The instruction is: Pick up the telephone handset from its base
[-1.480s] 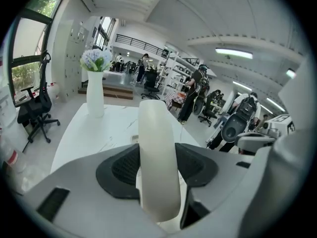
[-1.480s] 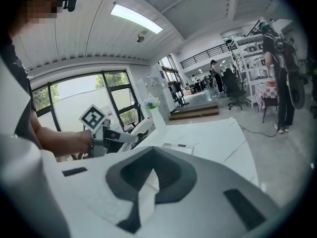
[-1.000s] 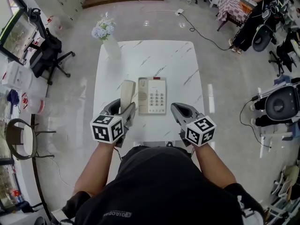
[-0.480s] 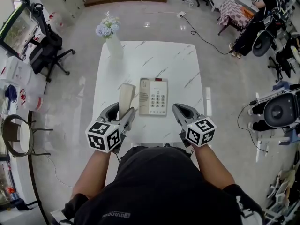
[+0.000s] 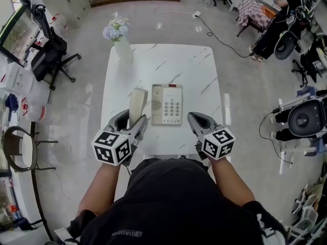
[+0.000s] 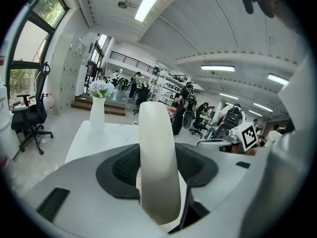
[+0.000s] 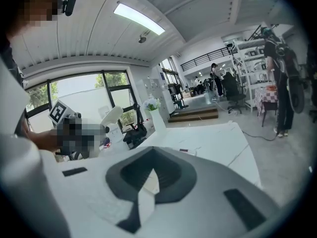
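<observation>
The cream telephone handset stands nearly upright to the left of its base, lifted off the cradle. My left gripper is shut on the handset's lower end. In the left gripper view the handset rises between the two dark pads. The base, with its keypad, lies flat in the middle of the white marble table. My right gripper hovers at the table's near edge, right of the base, shut with nothing in it. From the right gripper view the raised handset shows at the left.
A white vase of pale flowers stands at the table's far left corner. An office chair is on the floor to the left. A cable runs across the floor behind the table.
My left gripper, holding the handset, has drawn slightly back toward me and a little to the left. The right gripper and the base have stayed put.
</observation>
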`<control>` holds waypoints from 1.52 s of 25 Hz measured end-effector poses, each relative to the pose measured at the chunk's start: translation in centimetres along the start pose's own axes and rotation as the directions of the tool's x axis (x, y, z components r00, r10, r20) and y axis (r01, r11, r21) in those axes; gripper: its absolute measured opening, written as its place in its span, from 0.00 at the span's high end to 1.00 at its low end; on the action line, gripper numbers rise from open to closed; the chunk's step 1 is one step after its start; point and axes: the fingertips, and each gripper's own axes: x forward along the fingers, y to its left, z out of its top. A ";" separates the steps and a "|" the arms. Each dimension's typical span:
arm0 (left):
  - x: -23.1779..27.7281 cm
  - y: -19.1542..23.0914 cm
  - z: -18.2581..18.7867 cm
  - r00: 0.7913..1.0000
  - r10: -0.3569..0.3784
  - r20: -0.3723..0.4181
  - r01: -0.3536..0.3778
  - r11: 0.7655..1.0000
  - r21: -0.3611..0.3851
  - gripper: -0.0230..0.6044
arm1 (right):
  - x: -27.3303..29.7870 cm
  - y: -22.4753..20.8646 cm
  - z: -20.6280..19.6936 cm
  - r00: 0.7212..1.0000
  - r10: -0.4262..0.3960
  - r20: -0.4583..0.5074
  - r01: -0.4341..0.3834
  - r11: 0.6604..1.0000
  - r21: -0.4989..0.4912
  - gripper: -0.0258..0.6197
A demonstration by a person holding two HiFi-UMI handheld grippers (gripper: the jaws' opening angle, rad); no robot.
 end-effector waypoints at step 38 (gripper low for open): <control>0.9 -0.7 0.1 1.000 0.014 -0.018 -0.013 1.000 0.020 0.61 | -0.6 -0.6 -0.1 1.000 -0.007 0.012 0.007 1.000 -0.019 0.96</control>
